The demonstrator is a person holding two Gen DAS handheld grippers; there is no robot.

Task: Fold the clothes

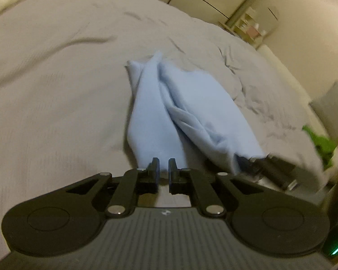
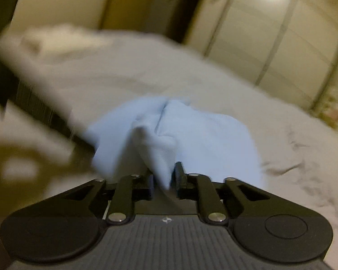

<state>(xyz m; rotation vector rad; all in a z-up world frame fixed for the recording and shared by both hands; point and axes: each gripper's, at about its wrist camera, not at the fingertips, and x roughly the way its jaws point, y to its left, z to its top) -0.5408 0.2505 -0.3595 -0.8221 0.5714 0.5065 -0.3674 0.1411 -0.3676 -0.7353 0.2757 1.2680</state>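
A light blue garment [image 1: 180,103] hangs stretched between my two grippers above a grey bed [image 1: 56,90]. My left gripper [image 1: 164,168] has its jaws close together on one corner of the cloth, which runs away from the fingertips. In the left wrist view the right gripper [image 1: 259,164] holds the other corner at the lower right. In the right wrist view my right gripper [image 2: 166,177] is shut on a bunched fold of the blue garment [image 2: 202,135]. Both views are blurred by motion.
The grey bedsheet [image 2: 214,78] is wrinkled on the right. A green cloth [image 1: 322,144] lies at the bed's right edge. Wardrobe doors [image 2: 270,33] and a small shelf [image 1: 247,27] stand beyond the bed. A pale pillow [image 2: 45,42] lies at the far left.
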